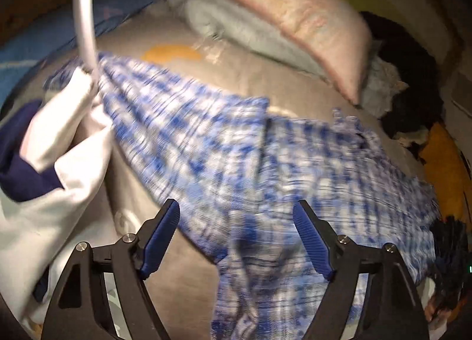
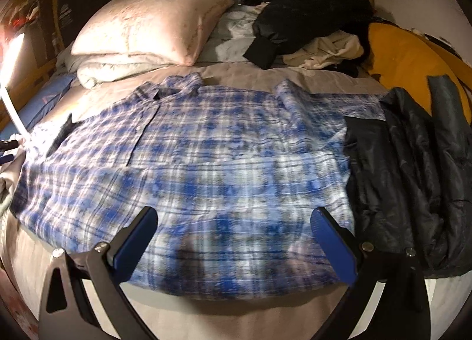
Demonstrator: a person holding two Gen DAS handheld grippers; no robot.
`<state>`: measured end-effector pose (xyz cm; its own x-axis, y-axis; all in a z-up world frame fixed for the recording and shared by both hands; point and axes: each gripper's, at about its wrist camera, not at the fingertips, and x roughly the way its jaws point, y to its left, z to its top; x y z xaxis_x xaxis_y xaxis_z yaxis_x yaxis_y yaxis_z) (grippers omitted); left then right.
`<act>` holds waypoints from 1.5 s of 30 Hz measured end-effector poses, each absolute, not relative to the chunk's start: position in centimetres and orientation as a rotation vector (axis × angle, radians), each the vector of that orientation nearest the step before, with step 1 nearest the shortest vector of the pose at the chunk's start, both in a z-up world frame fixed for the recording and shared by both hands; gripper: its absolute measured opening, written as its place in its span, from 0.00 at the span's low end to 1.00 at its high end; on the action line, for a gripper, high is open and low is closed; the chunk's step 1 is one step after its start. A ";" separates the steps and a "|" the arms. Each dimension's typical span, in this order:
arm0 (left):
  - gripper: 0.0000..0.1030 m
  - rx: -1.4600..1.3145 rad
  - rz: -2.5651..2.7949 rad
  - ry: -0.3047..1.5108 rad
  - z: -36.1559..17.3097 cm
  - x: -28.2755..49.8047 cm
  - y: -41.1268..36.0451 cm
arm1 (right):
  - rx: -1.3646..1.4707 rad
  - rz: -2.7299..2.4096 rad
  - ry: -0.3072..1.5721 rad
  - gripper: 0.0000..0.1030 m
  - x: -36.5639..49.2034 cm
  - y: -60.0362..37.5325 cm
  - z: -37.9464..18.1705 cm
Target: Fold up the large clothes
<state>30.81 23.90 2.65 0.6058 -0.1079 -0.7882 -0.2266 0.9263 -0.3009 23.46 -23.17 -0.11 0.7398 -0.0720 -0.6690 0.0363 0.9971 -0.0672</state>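
A blue and white plaid shirt (image 2: 206, 157) lies spread flat on the beige bed sheet (image 2: 236, 310), collar toward the pillows. My right gripper (image 2: 236, 222) is open and empty, just above the shirt's near hem. In the left wrist view the same shirt (image 1: 236, 163) lies across the bed, blurred. My left gripper (image 1: 236, 216) is open and empty above the shirt's near edge.
A pink pillow (image 2: 153, 24) and a folded grey blanket (image 2: 118, 65) lie at the head. A black jacket (image 2: 298, 1) is heaped there too. A dark puffer jacket (image 2: 413, 169) lies right of the shirt. White and navy clothes (image 1: 59, 145) lie at its left, by a white lamp arm (image 1: 85, 15).
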 end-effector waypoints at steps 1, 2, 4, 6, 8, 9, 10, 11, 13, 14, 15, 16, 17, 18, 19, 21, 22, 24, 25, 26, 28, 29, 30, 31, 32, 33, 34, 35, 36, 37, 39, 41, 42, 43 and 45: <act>0.75 -0.399 0.094 0.923 2.4 30.8 24.1 | -0.055 -0.034 0.749 1.00 23.5 -22.8 -0.3; 0.75 -0.403 0.116 0.919 2.2 30.7 24.4 | -0.047 -0.012 0.762 1.00 23.5 -22.6 -0.4; 0.75 -0.388 0.156 0.910 1.9 30.7 24.9 | -0.022 0.022 0.786 1.00 23.4 -22.3 -0.7; 0.75 -0.354 0.194 0.912 1.5 31.0 25.3 | -0.025 0.036 0.792 1.00 23.1 -22.0 -0.8; 0.73 -0.316 0.233 0.930 0.8 31.4 25.6 | -0.043 0.046 0.791 1.00 22.8 -21.5 -0.8; 0.71 -0.296 0.253 0.935 0.4 31.6 25.5 | -0.049 0.050 0.788 1.00 22.6 -21.4 -0.8; 0.70 -0.280 0.264 0.940 0.1 31.9 25.5 | -0.056 0.054 0.785 1.00 22.5 -21.2 -0.8; 0.69 -0.274 0.268 0.946 -0.2 32.2 25.5 | -0.061 0.055 0.785 1.00 22.5 -21.1 -0.8; 0.65 -0.305 0.257 0.954 -0.6 32.9 25.8 | -0.067 0.050 0.784 1.00 22.4 -21.0 -0.8; 0.60 -0.319 0.261 0.957 -0.8 33.2 26.1 | -0.069 0.046 0.785 1.00 22.4 -21.0 -0.9; 0.54 -0.336 0.276 0.958 -1.0 33.6 26.4 | -0.071 0.041 0.786 1.00 22.4 -21.0 -1.0; 0.52 -0.359 0.282 0.962 -1.4 34.0 26.8 | -0.071 0.039 0.788 1.00 22.6 -21.1 -1.0; 0.46 -0.394 0.290 0.968 -1.9 34.4 27.3 | -0.072 0.036 0.791 1.00 22.7 -21.2 -1.1; 0.38 -0.422 0.321 0.970 -2.4 34.8 27.8 | -0.072 0.034 0.794 1.00 22.7 -21.2 -1.1; 0.36 -0.438 0.352 0.969 -2.7 35.1 28.1 | -0.074 0.030 0.797 1.00 22.7 -21.3 -1.2; 0.35 -0.442 0.393 0.968 -3.3 35.7 28.3 | -0.084 0.018 0.798 1.00 22.9 -21.3 -1.4; 0.36 -0.434 0.416 0.960 -3.3 35.9 28.2 | -0.089 0.014 0.799 1.00 23.0 -21.3 -1.4; 0.45 -0.429 0.466 0.930 -3.2 35.9 27.8 | -0.093 0.016 0.806 1.00 23.2 -21.2 -1.6; 0.48 -0.430 0.486 0.908 -3.2 35.9 27.5 | -0.095 0.018 0.809 1.00 23.3 -21.1 -1.7; 0.54 -0.423 0.498 0.897 -3.2 36.1 27.2 | -0.100 0.020 0.812 1.00 23.4 -20.9 -1.8; 0.58 -0.371 0.528 0.921 -3.6 36.7 26.4 | -0.119 0.022 0.817 1.00 23.5 -20.4 -2.1; 0.60 -0.336 0.550 0.929 -3.6 37.0 25.9 | -0.128 0.024 0.818 1.00 23.6 -20.2 -2.2; 0.62 -0.313 0.559 0.927 -3.7 37.0 25.5 | -0.142 0.028 0.820 1.00 23.6 -20.0 -2.3; 0.62 -0.300 0.560 0.926 -3.7 36.9 25.4 | -0.154 0.030 0.818 1.00 23.5 -19.7 -2.3; 0.56 -0.295 0.561 0.924 -3.7 37.0 25.3 | -0.166 0.031 0.814 1.00 23.5 -19.6 -2.3; 0.21 -0.297 0.558 0.914 -3.6 36.9 25.4 | -0.173 0.032 0.810 1.00 23.3 -19.5 -2.2; 0.02 -0.299 0.546 0.894 -3.3 36.7 25.4 | -0.180 0.029 0.805 1.00 23.2 -19.4 -2.2; 0.02 -0.297 0.526 0.881 -2.9 36.8 25.4 | -0.186 0.027 0.797 1.00 23.1 -19.3 -2.0; 0.02 -0.292 0.512 0.864 -2.5 36.7 25.5 | -0.187 0.025 0.792 1.00 23.1 -19.3 -2.0; 0.02 -0.287 0.497 0.839 -1.8 36.6 25.3 | -0.186 0.021 0.789 1.00 23.0 -19.4 -1.9; 0.02 -0.234 0.464 0.778 -0.5 36.2 24.2 | -0.182 0.009 0.788 1.00 23.2 -19.6 -1.9; 0.02 -0.190 0.424 0.725 0.7 35.6 23.0 | -0.177 -0.003 0.791 1.00 23.2 -19.9 -1.9; 0.02 -0.193 0.392 0.704 1.3 35.4 22.5 | -0.174 -0.006 0.792 1.00 23.2 -20.0 -1.8; 0.02 -0.199 0.359 0.691 1.7 35.2 22.0 | -0.168 -0.008 0.792 1.00 23.2 -20.2 -1.7; 0.02 -0.191 0.285 0.667 2.8 34.7 20.7 | -0.169 -0.009 0.785 1.00 23.0 -20.2 -1.5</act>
<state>34.67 20.66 2.83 0.7490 0.1987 -0.6321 -0.3201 0.9438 -0.0826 22.97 -20.22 -1.54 0.7079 -0.0705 -0.7028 -0.0551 0.9865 -0.1545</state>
